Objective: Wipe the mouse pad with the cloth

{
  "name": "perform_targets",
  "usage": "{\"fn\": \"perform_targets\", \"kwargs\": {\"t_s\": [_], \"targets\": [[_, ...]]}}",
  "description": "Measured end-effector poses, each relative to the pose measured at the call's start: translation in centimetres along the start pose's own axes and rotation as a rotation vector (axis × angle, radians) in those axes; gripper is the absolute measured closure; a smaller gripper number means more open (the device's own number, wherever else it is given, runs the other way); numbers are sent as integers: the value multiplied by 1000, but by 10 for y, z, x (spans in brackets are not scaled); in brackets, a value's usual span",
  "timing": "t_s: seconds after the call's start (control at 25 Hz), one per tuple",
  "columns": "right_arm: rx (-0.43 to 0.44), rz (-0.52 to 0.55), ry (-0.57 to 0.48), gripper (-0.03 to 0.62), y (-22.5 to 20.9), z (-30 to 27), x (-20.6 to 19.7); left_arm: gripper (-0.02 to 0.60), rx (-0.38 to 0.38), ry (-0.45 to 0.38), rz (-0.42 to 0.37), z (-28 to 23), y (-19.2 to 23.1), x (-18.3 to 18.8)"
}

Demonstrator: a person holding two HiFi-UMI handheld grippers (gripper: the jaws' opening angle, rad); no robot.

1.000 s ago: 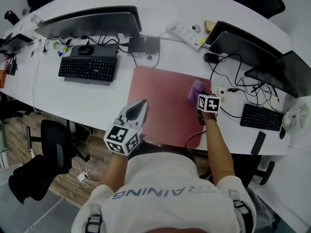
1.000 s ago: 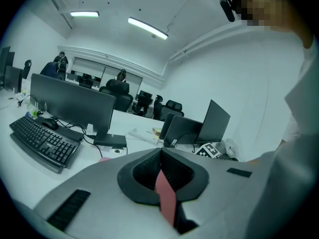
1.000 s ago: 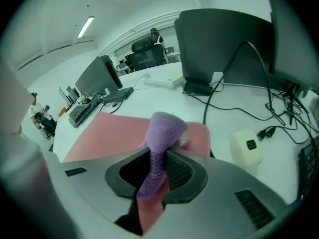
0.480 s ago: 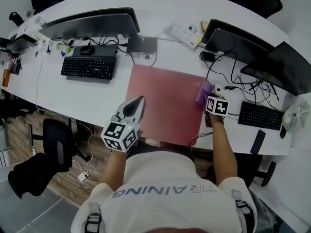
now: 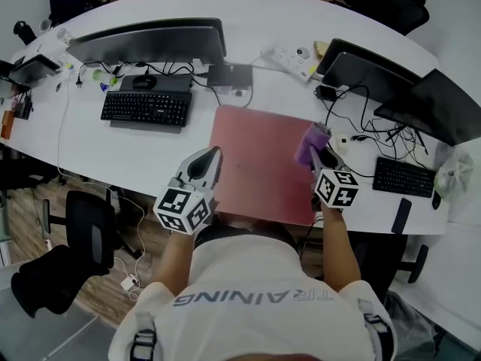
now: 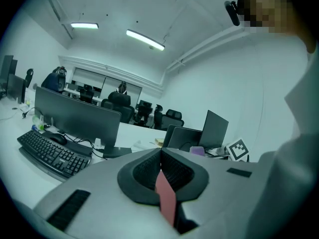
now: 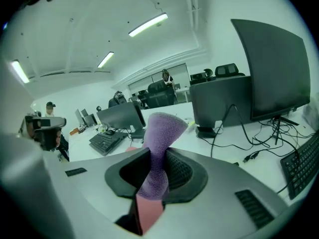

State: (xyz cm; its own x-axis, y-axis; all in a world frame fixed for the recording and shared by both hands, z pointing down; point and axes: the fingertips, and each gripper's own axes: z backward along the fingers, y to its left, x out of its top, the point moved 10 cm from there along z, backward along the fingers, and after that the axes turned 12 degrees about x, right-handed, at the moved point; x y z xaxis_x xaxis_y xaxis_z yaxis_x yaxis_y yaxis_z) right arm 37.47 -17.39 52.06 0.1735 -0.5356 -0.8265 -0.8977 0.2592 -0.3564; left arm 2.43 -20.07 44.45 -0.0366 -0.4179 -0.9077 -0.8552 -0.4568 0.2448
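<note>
A red mouse pad lies on the white desk in front of me. My right gripper hangs over the pad's right edge, shut on a purple cloth. In the right gripper view the cloth stands up out of the closed jaws, with the red pad showing below. My left gripper hovers at the pad's left front edge, shut and holding nothing. In the left gripper view its jaws meet, and a strip of the pad shows through the gap.
A black keyboard and a monitor stand left of the pad. A power strip lies behind it. Dark monitors, loose cables and a second keyboard crowd the right. An office chair stands at the left.
My right gripper has drawn the cloth from the pad's right part to its right edge and back toward me, rising nearer the head camera. The left gripper has barely moved.
</note>
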Motion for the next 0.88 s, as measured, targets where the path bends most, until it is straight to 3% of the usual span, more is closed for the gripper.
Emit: {"fn": "perform_targets", "kwargs": {"t_s": [0.2, 0.52, 0.72, 0.88], "targets": [[80, 42, 4, 498, 74, -29, 5, 551, 10, -4, -1, 27, 47, 4], [183, 65, 110, 497, 174, -110, -14, 551, 34, 1, 37, 78, 130, -4], [233, 35, 222, 497, 216, -166, -42, 551, 42, 14, 51, 104, 165, -13], [218, 10, 331, 497, 226, -210, -75, 551, 45, 23, 60, 116, 183, -19]]}}
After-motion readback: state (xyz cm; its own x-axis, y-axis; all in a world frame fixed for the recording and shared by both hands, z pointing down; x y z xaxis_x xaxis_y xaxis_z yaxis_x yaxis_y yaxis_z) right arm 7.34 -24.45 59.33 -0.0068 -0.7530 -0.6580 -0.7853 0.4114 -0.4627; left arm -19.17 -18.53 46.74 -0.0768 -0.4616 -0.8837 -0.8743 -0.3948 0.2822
